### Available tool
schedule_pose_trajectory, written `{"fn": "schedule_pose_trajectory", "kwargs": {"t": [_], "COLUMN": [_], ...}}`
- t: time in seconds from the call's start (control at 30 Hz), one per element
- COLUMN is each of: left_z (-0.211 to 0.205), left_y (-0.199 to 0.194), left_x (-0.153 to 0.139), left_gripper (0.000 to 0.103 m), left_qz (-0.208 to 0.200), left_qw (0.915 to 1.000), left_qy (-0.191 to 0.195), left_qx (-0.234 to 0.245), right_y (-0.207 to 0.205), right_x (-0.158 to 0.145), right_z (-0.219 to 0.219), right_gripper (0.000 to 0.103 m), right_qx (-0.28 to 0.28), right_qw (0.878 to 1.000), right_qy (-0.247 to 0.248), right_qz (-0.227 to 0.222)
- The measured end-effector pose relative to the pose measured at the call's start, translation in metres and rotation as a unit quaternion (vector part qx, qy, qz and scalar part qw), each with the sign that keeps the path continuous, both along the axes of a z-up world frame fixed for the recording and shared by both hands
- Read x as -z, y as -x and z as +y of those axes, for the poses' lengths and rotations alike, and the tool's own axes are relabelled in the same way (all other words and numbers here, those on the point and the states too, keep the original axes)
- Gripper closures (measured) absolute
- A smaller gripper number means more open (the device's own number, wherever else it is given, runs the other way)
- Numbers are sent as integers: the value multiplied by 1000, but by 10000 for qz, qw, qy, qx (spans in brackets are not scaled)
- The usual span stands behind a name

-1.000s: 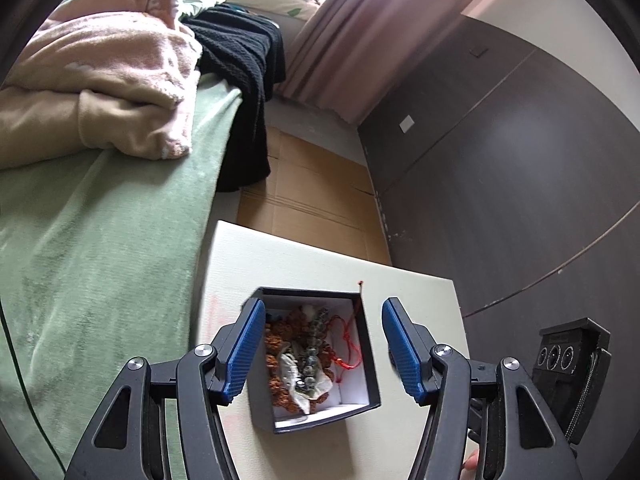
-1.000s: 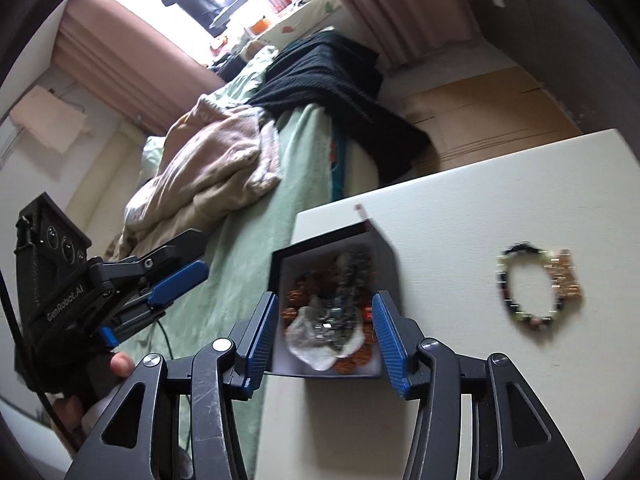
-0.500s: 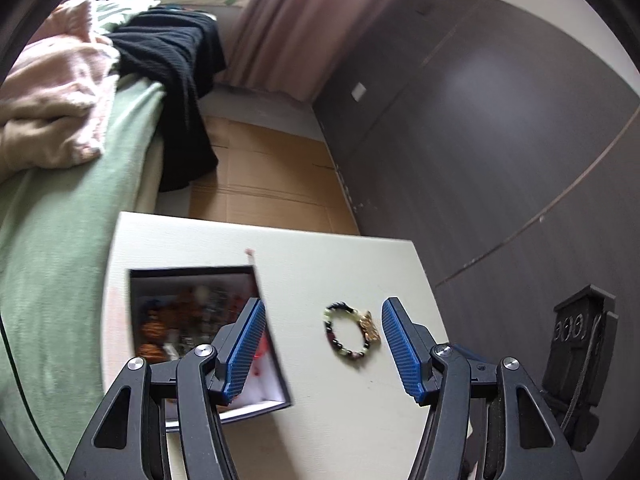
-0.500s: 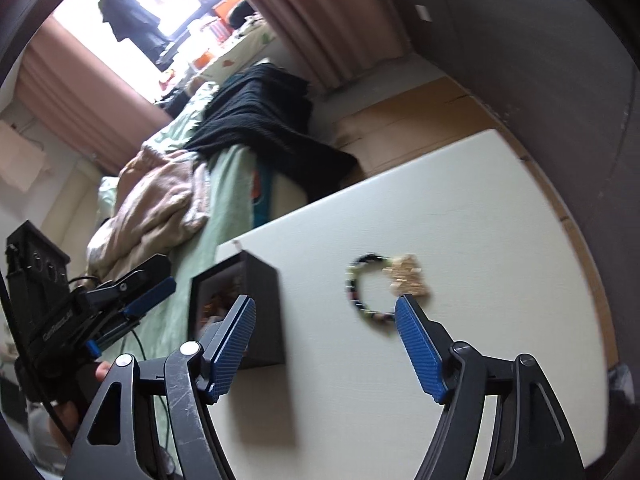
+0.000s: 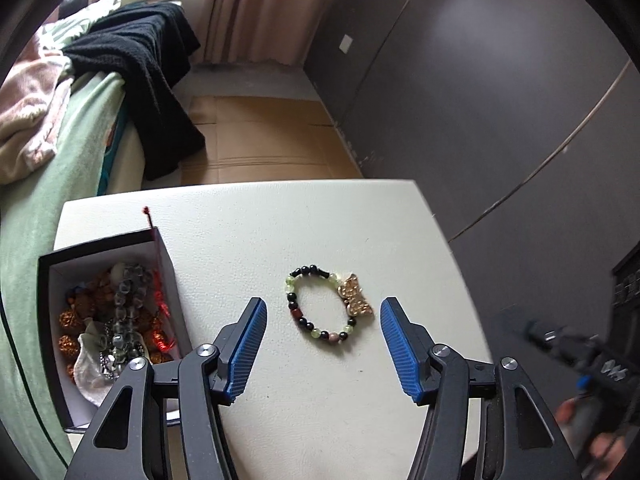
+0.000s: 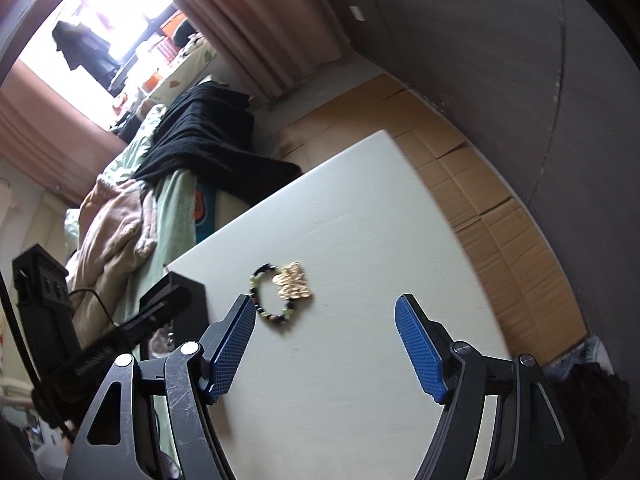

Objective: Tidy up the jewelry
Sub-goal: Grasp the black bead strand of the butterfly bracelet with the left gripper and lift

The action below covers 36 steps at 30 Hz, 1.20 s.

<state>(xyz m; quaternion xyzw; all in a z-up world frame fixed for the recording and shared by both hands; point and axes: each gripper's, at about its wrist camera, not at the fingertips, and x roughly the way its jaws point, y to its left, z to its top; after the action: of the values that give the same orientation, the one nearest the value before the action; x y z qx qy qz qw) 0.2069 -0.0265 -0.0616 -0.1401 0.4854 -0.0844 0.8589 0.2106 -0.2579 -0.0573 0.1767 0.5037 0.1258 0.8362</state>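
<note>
Black box (image 5: 108, 320) partly cut off behind left claw (image 5: 320, 344); round beaded bracelet (image 5: 330, 306) on pale desk (image 5: 320, 224); both claws gape, right claw (image 6: 325, 344) empty.

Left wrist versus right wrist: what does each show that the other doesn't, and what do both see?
Only the left wrist view looks into the open box: beads, a clear-bead strand and red cord piled inside. Only the right wrist view shows the window and the box's dark outer wall, its contents mostly hidden. Both show the bracelet lying loose on the white table beside the box, the bed, and an open, empty gripper: left gripper framing the bracelet, right gripper with it near its left finger.
</note>
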Motion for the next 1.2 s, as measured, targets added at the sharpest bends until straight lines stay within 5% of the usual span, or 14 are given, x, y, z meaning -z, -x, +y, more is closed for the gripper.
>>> {"fn": "schedule_pose_trajectory", "kwargs": {"t": [0.2, 0.57, 0.8, 1.2], "left_z": [-16, -34, -33, -12], "left_y": [-11, -20, -16, -4], "left_x": [26, 54, 58, 25], "left_gripper": [65, 67, 96, 96], "left_qz": [315, 450, 346, 64], "left_qw": [9980, 9883, 9900, 9992], "left_qy": [-541, -1446, -1369, -383], "left_qx": [-85, -177, -26, 89], "right_y": [1, 1, 0, -8], "right_x": [-7, -11, -8, 1], "right_z": [-20, -24, -15, 6], "right_gripper": [30, 30, 30, 30], "right_qx": [180, 259, 223, 117], "right_qw": [9997, 9995, 9996, 9997], "right_qy": [-125, -59, 61, 191], "right_qz": [-121, -198, -173, -30]}}
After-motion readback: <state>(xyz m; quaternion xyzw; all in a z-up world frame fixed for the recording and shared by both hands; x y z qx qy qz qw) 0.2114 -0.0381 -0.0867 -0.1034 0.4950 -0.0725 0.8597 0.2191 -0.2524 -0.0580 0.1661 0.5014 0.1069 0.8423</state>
